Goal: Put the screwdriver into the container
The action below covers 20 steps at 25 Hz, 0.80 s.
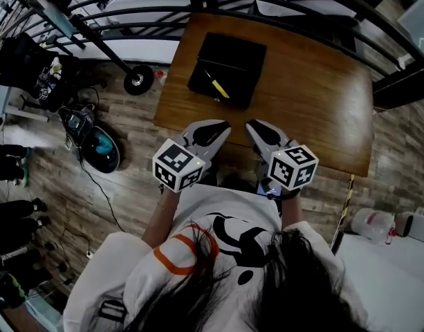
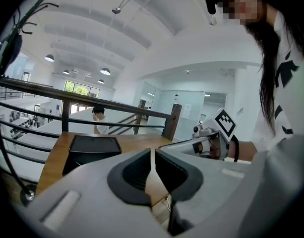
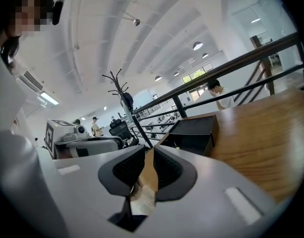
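White tee (image 1: 218,209) w/ black+orange print, dark hair (image 1: 298,282); grey L gripper (image 1: 223,126), R gripper (image 1: 252,125), b/w marker cubes (image 1: 177,164).

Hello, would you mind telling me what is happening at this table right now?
A person holds a gripper in each hand at the near edge of the wooden table. The left gripper and right gripper are both shut and empty, side by side. The yellow-handled screwdriver already lies in the black container farther back, so the task looks done.

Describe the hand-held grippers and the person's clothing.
The left hand-held gripper and right hand-held gripper are grey, with black ribbed pads and a white cube with black square markers each. The person wears a white top printed black and orange.
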{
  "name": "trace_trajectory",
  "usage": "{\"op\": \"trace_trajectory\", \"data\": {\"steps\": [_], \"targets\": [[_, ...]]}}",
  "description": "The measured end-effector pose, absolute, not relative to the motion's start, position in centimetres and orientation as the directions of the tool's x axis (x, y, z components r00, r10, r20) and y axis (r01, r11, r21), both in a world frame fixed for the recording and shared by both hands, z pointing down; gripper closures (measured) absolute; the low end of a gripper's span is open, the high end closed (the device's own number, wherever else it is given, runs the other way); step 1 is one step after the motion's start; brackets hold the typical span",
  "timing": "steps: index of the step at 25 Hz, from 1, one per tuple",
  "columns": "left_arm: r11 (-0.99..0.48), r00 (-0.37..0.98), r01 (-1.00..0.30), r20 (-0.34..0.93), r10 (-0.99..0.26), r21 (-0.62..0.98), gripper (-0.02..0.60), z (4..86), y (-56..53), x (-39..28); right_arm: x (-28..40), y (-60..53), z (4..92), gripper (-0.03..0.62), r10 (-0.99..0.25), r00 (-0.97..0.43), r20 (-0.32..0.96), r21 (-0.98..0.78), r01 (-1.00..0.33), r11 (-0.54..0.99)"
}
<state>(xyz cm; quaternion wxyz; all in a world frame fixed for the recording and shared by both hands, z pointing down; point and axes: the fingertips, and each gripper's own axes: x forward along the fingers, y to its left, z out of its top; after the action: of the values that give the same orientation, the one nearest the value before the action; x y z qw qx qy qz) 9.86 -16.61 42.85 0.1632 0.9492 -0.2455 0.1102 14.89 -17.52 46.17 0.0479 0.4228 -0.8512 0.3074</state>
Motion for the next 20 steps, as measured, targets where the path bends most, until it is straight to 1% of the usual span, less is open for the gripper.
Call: {"op": "trace_trajectory", "data": {"steps": [4,13,20], "targets": [[-0.808,0.839,-0.529,0.307,-0.450,0.260,0.581,43.5,-13.5,10.0,14.8,-14.9,46.0,0.533,-0.676,-0.663,0.321,-0.497,-0.726,0.476],[-0.793,0.821,-0.552,0.337,-0.461,0.257,0.581,43.5,-9.0,10.3,14.0,-11.4,46.1,0.539,-0.640,-0.708,0.298,-0.532,-0.680,0.504],[-0.793,0.818,-0.556,0.333,-0.469,0.247,0.581,43.0,-8.1,8.3,12.2,-10.5,45.7,0.543,-0.648,-0.705,0.288,-0.524,-0.682,0.510]]}}
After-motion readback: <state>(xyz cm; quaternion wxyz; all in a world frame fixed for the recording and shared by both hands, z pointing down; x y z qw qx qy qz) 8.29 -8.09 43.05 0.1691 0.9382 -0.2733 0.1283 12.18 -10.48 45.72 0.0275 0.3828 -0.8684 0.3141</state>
